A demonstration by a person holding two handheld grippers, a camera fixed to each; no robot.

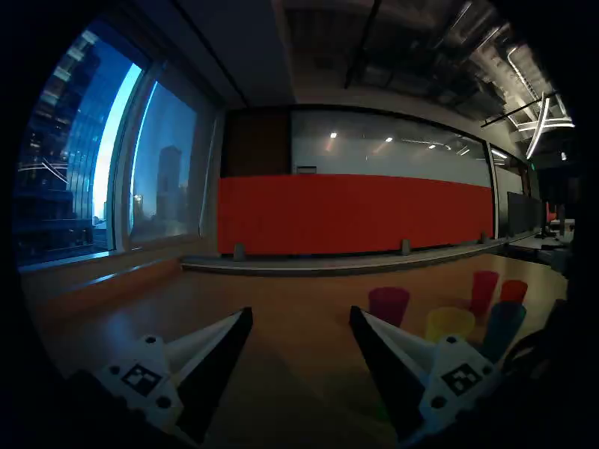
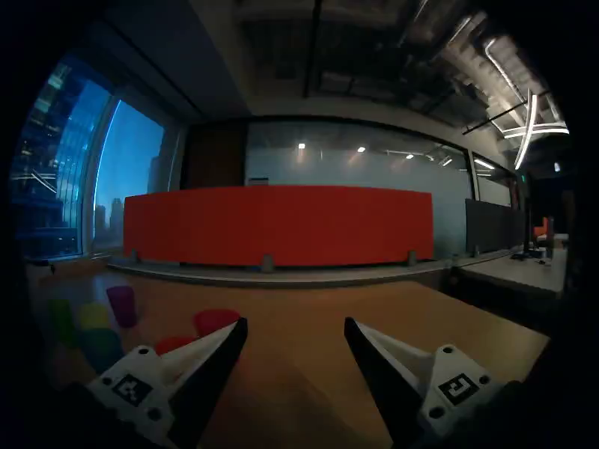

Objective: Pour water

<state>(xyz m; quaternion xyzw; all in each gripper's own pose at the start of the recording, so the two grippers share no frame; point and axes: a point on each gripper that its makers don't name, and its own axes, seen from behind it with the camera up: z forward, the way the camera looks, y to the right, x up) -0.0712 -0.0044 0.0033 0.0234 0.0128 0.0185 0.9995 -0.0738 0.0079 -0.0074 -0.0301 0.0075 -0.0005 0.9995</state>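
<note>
Window wall (image 1: 97,172): takes up the left of the room in the left gripper view, with city towers beyond. Lighting is dim throughout.

Red partition (image 1: 352,213): runs along the far edge of the wooden table (image 1: 299,288), which carries every item noted below.

Left gripper (image 1: 300,310): jaws spread wide with nothing between them. The fingers are low over bare tabletop. The cups stand ahead and to its right, and none touches either finger.
- The purple cup (image 1: 388,304) stands just beyond the right finger's tip.
- The yellow cup (image 1: 449,323) is further right, partly behind that finger.
- The blue cup (image 1: 503,327) is next, at the edge of view.
- The red cup (image 1: 484,290) and the orange cup (image 1: 514,290) stand close together behind these.

Right gripper (image 2: 295,322): jaws equally wide apart, gripping nothing, over bare tabletop. In the right gripper view the cups lie ahead and to its left.
- A reddish cup (image 2: 216,320) sits just beyond the left finger's tip. Whether it is the red or the orange one cannot be told.
- Further left are the purple cup (image 2: 122,305) and the yellow cup (image 2: 93,316).
- A green cup (image 2: 61,320) stands at the far edge.

Contents of the cups cannot be determined.
</note>
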